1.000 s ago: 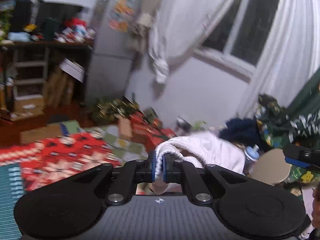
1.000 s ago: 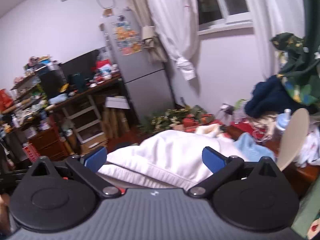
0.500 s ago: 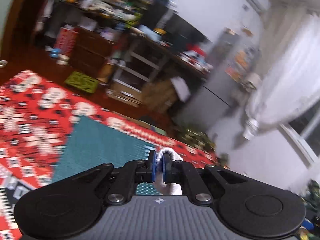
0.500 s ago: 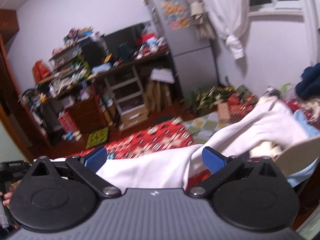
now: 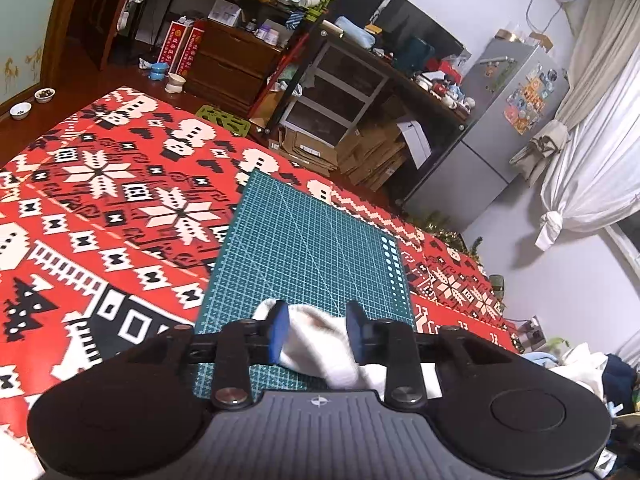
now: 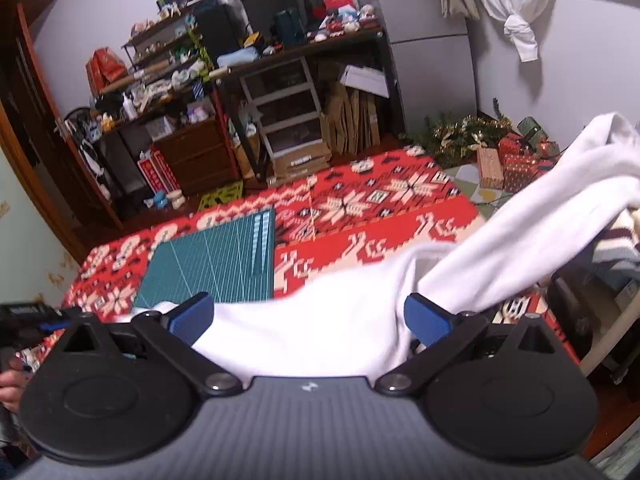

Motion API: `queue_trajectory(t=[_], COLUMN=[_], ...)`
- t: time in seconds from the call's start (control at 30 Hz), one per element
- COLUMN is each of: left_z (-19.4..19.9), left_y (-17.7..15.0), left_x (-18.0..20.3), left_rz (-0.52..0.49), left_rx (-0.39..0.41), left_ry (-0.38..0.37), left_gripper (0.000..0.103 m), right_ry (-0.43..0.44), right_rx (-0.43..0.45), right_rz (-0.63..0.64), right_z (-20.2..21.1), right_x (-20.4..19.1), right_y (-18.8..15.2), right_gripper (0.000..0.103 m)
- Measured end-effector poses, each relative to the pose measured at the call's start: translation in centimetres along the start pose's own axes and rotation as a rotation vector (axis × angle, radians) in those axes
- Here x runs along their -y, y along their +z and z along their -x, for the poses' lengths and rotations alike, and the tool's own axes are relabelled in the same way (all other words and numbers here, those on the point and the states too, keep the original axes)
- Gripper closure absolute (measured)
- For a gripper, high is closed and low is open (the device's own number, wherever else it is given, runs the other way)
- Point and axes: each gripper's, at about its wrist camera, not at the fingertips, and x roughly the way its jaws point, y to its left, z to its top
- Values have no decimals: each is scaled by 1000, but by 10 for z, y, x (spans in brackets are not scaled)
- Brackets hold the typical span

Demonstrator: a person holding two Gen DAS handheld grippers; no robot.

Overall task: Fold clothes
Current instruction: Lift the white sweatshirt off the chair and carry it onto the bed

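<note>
A white garment (image 5: pixel 334 360) lies with one end on the green cutting mat (image 5: pixel 304 248), loose between the spread fingers of my left gripper (image 5: pixel 316 334), which is open. In the right wrist view the same white garment (image 6: pixel 500 248) stretches from the far right down across the red patterned cloth (image 6: pixel 380 216) to the mat (image 6: pixel 216 264). It passes between the wide-apart blue pads of my right gripper (image 6: pixel 308 318), which is open. Part of the left gripper's body (image 6: pixel 28 314) shows at the left edge, with a hand (image 6: pixel 8 376) below it.
The red patterned cloth (image 5: pixel 100 200) covers the work surface around the mat. A pile of other clothes (image 5: pixel 580 364) lies at the right. Beyond the surface stand cluttered shelves (image 6: pixel 168 80), a desk (image 6: pixel 304 48), a grey fridge (image 5: pixel 492 128) and wrapped gift boxes (image 6: pixel 516 160).
My left gripper swung left and down over the green mat with the white garment, then opened and let it go. The right gripper stayed open while the garment was pulled across it.
</note>
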Motion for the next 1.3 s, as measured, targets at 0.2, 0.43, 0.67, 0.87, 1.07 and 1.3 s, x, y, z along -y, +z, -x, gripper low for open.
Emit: queue_trajectory(t=[0.2, 0.43, 0.67, 0.87, 1.07, 1.3], left_z=[0, -40, -82, -98, -93, -72], left_y=[-27, -74, -107, -117, -117, -117], left_x=[5, 45, 72, 68, 61, 62], left_rz=[-17, -125, -236, -213, -197, -226], left_rx=[-94, -250, -319, -326, -307, -290], left_ry=[-90, -166, -106, -76, -90, -183], left_gripper=[55, 49, 50, 49, 49, 51], right_ry=[15, -50, -51, -53, -74, -63], right_rx=[-27, -35, -77, -80, -109, -33], right_rz=[-31, 9, -29, -74, -113, -115], right_z=[-20, -45, -53, -71, -103, -87], right_x=[25, 41, 65, 80, 87, 81], right_y=[-15, -36, -44, -44, -41, -29], right_gripper=[7, 24, 39, 38, 90, 101])
